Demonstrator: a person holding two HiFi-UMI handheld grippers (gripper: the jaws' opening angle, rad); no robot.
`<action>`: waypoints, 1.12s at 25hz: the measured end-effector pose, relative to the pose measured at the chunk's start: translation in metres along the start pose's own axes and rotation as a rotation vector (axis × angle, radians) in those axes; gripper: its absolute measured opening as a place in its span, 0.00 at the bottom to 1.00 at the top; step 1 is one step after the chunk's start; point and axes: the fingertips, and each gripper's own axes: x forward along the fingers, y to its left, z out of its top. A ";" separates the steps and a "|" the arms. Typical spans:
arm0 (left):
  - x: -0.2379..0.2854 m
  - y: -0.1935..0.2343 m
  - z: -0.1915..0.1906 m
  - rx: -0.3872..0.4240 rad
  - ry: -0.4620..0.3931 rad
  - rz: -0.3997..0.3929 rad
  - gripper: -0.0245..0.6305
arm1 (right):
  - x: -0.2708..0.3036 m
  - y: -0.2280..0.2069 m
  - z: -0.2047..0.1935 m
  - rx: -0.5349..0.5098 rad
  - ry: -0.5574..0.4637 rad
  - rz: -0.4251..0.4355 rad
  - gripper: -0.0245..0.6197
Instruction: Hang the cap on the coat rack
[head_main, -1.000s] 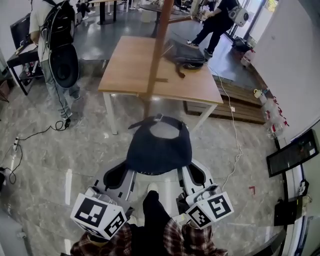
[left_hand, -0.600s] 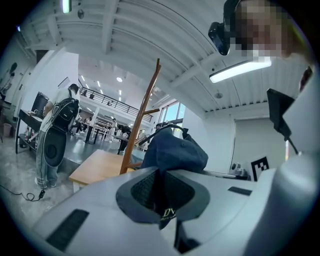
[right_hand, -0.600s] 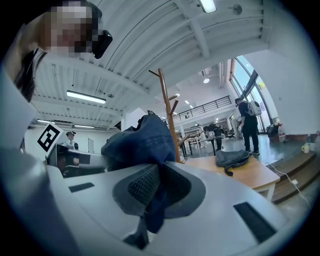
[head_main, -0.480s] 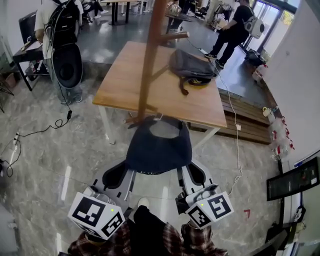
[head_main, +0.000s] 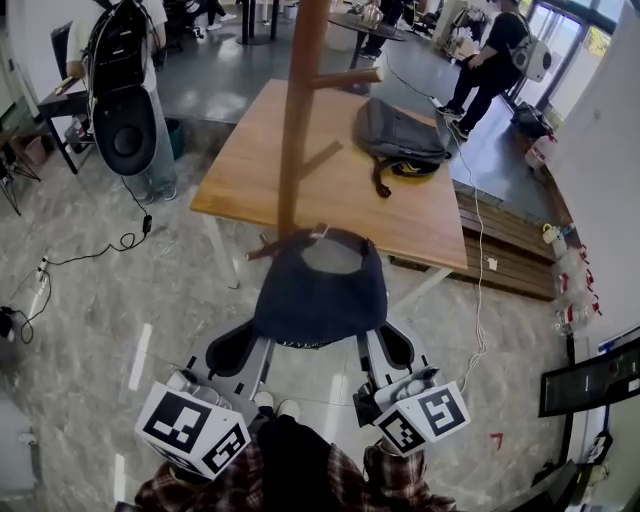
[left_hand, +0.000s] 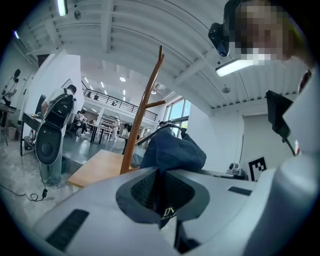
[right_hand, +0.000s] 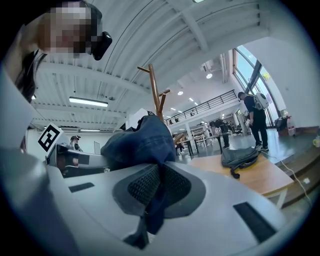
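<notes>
A dark blue cap hangs stretched between my two grippers, level in front of me. My left gripper is shut on the cap's left edge, and its own view shows the fabric pinched between the pads. On the other side my right gripper is shut on the right edge, with cloth clamped in the jaws. The wooden coat rack rises just beyond the cap's far rim, one peg pointing right. The rack also shows as a pole in the left gripper view and as a forked top in the right one.
A wooden table stands behind the rack with a grey backpack on it. A person with a black backpack stands at the left, another person at the far right. Cables run over the marble floor.
Both grippers and the cap have come forward toward the coat rack. The rack's pole and the table now stand closer and larger, the cap's far rim almost at the pole's foot.
</notes>
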 end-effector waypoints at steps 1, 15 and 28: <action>0.003 0.001 0.001 0.000 0.003 -0.001 0.07 | 0.002 -0.002 0.000 0.001 0.002 -0.001 0.06; 0.017 -0.001 0.035 0.020 -0.035 -0.061 0.07 | 0.014 -0.008 0.031 0.015 -0.016 0.027 0.06; 0.020 -0.018 0.132 0.044 -0.205 -0.182 0.07 | 0.030 0.002 0.133 -0.089 -0.129 0.130 0.06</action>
